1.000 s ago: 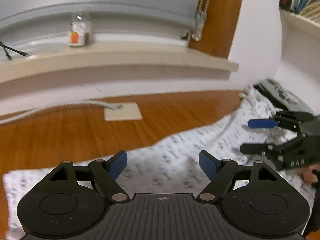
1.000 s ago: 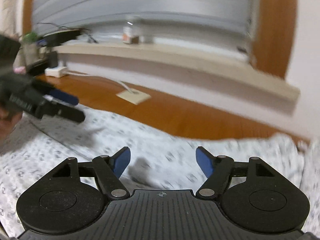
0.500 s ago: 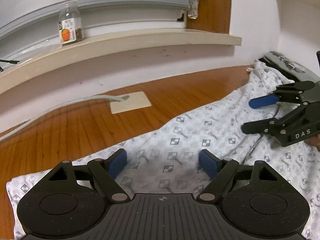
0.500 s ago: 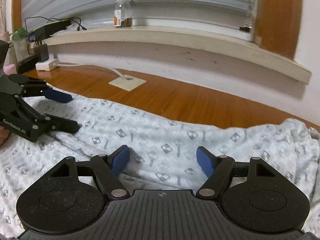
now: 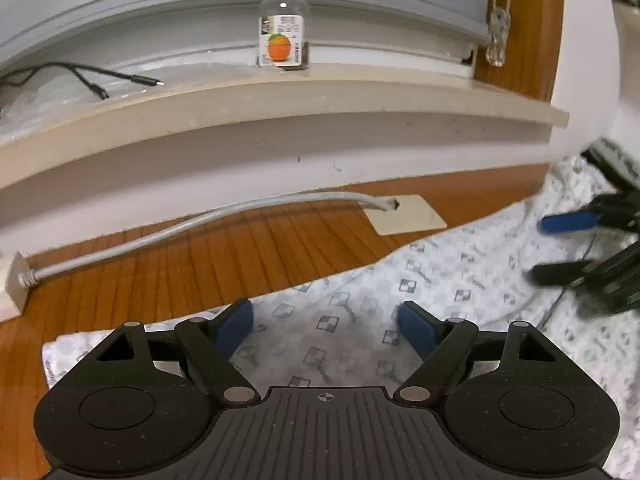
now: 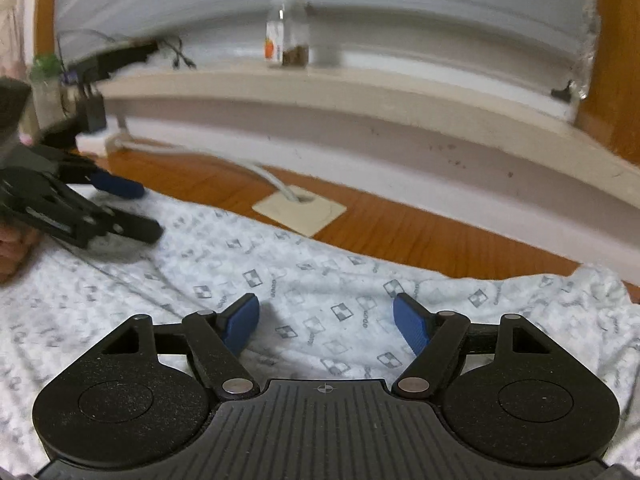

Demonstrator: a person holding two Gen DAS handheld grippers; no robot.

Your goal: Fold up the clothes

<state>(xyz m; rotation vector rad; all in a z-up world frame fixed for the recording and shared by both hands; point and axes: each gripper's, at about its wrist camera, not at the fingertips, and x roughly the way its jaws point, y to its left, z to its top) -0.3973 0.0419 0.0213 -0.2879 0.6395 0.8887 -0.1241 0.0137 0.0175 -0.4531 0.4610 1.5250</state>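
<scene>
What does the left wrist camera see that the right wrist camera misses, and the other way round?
Only the left wrist view shows the white box where the grey cable ends, and the blind's cord pull.

Only the right wrist view shows a green-topped item, a person's fingers, and the garment's far right end.

Both show the patterned garment, the jar on the ledge, the floor plate, and both open grippers: left, right.

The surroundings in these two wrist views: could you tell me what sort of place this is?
Probably a room in a home: a patterned garment spread on a wooden surface below a window ledge holding a glass jar and loose cables.
</scene>
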